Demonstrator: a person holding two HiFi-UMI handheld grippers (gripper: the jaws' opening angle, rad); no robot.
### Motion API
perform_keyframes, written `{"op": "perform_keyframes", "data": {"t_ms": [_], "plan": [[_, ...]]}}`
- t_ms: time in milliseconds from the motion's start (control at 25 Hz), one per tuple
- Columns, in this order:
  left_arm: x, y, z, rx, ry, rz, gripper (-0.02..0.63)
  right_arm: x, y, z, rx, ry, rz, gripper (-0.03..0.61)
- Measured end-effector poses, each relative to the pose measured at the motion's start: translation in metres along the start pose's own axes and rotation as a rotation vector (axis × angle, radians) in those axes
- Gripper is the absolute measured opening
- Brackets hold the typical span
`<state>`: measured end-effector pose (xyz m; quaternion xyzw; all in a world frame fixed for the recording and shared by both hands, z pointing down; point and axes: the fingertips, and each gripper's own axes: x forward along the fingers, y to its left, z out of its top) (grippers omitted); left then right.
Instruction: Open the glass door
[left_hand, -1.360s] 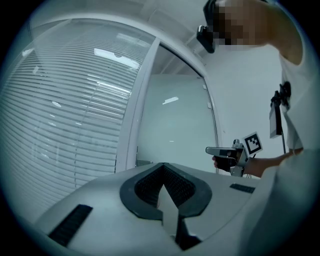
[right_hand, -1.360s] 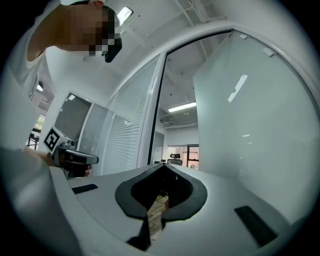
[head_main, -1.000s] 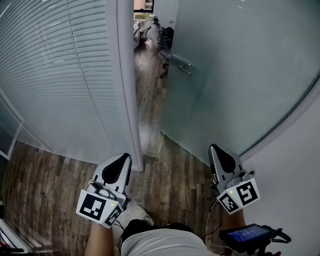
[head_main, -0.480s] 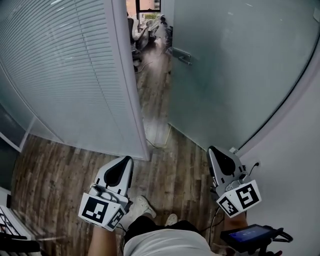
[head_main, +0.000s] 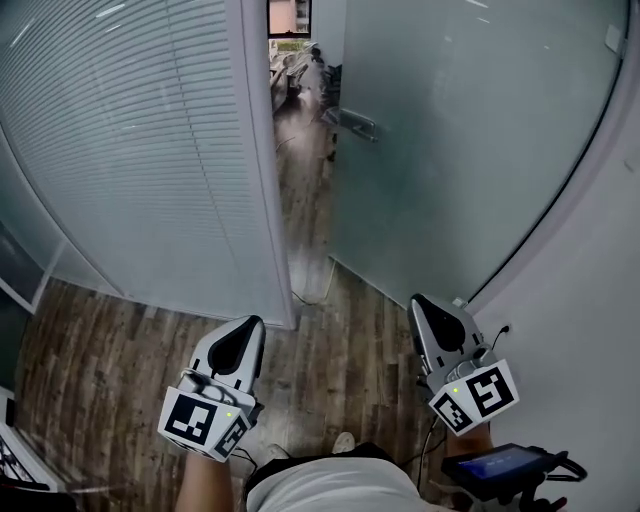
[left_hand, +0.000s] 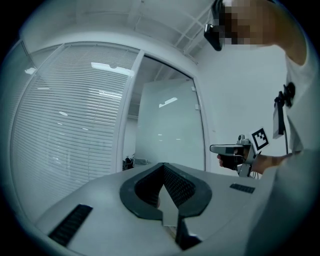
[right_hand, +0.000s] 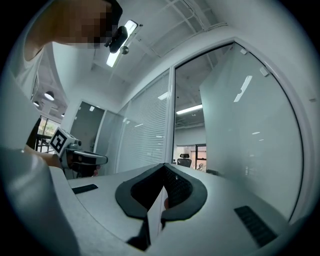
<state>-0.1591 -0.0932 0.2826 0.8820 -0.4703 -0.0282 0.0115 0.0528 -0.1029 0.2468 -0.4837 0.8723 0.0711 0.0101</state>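
Wood-plank flooring (head_main: 90, 350) lies below; the left gripper (head_main: 245, 330) and right gripper (head_main: 425, 310) have jaws pressed together, empty, well apart from the frosted glass door (head_main: 470, 150), ajar at upper right.

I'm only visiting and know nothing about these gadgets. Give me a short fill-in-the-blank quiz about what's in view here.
1. The frosted glass door stands partly ____.
2. The door handle is touched by ____ claw.
3. The left claw and the right claw both have their jaws ____, with nothing held between them.
4. Left of the doorway, the glass wall is lined with horizontal ____.

Missing words: open; neither; shut; blinds
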Motion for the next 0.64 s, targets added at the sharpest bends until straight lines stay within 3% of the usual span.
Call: {"op": "perform_keyframes", "data": {"t_ms": [240, 640], "plan": [[-0.023, 0.047, 0.01, -0.045, -0.013, 0.027, 0.0, 0.027, 0.029, 0.005, 0.011, 0.023, 0.0, 0.002], [-0.035, 0.058, 0.005, -0.048, -0.015, -0.009, 0.0, 0.03, 0.052, 0.001, -0.008, 0.03, -0.03, 0.002]]}}
